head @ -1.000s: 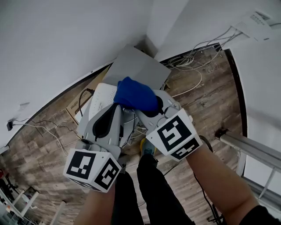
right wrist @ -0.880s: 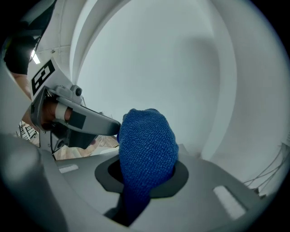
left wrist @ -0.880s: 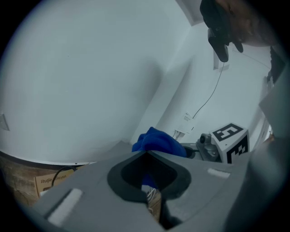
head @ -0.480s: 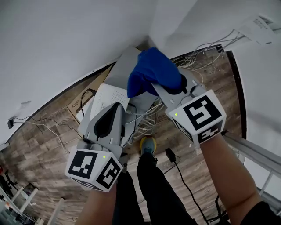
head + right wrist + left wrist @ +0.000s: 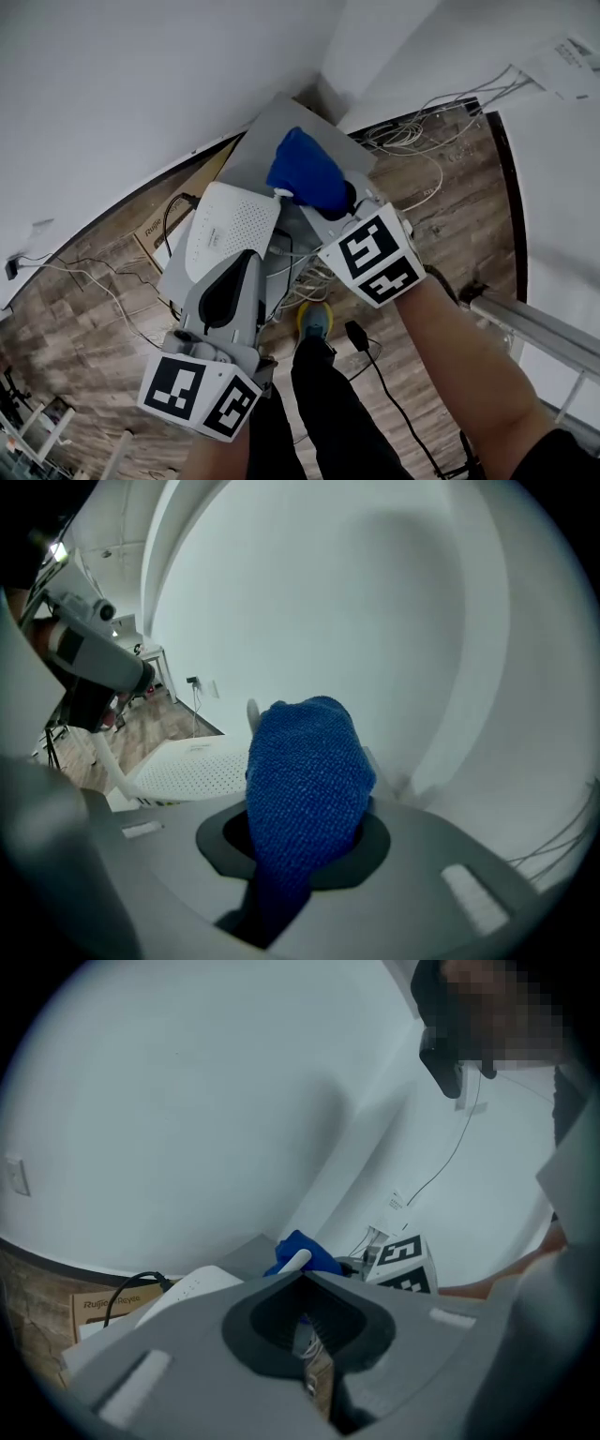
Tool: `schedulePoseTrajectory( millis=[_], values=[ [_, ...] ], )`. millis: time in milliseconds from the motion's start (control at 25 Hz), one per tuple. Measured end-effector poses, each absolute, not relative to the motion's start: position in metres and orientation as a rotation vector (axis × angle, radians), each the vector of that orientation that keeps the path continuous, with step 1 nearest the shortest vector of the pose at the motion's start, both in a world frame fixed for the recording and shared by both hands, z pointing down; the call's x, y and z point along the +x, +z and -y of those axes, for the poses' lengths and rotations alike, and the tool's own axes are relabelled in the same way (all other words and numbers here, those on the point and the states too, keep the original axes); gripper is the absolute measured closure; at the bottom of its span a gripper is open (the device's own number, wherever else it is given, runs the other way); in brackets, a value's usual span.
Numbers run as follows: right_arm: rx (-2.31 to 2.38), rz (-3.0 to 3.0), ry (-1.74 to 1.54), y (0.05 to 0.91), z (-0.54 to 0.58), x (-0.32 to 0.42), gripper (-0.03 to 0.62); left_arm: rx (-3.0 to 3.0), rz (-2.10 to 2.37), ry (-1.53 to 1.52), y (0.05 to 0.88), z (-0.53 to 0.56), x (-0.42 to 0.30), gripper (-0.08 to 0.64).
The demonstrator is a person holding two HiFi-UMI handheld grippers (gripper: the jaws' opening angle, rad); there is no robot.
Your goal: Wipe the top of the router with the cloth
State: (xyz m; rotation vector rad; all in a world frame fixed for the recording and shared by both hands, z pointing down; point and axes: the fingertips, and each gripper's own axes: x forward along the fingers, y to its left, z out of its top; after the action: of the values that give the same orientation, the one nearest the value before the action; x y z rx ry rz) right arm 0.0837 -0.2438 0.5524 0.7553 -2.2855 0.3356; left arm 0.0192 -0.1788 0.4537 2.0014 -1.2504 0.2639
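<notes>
The white perforated router (image 5: 232,228) lies on a grey stand by the wall corner. My right gripper (image 5: 317,194) is shut on a bunched blue cloth (image 5: 304,172), which sits beyond the router's far right corner, over a grey panel (image 5: 272,131). In the right gripper view the cloth (image 5: 305,775) fills the jaws, with the router (image 5: 192,766) low at left and a white antenna tip (image 5: 252,711) behind it. My left gripper (image 5: 246,260) hovers over the router's near edge, shut and empty. In the left gripper view the cloth (image 5: 306,1252) and the router (image 5: 187,1290) show past the gripper (image 5: 302,1279).
A tangle of white cables (image 5: 412,131) lies on the wood floor along the right wall. A cardboard box (image 5: 155,234) stands left of the router. A black power adapter (image 5: 360,336) and my shoe (image 5: 314,320) are below. A metal rail (image 5: 534,323) runs at lower right.
The right gripper carried the cloth from over the router's right side up toward the corner, then drew it partway back. The left gripper slid a little toward me.
</notes>
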Motion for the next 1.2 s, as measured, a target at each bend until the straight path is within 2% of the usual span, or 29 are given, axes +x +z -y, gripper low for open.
schedulePoseTrajectory(
  millis=[280, 800, 1040, 1200],
  values=[
    [0.769, 2.31, 0.365, 0.542, 0.236, 0.082, 0.491, 2.022, 1.247, 0.249, 0.445, 0.185, 0.014, 0.558],
    [0.928, 2.391, 0.43, 0.462, 0.214, 0.083, 0.489, 2.103, 1.171, 0.295, 0.418, 0.187, 0.027, 0.558],
    [1.045, 2.389, 0.457, 0.406, 0.201, 0.084, 0.489, 2.134, 1.173, 0.324, 0.394, 0.182, 0.026, 0.558],
    [1.159, 2.366, 0.474, 0.346, 0.19, 0.085, 0.49, 2.168, 1.18, 0.338, 0.35, 0.176, 0.033, 0.558]
  ],
)
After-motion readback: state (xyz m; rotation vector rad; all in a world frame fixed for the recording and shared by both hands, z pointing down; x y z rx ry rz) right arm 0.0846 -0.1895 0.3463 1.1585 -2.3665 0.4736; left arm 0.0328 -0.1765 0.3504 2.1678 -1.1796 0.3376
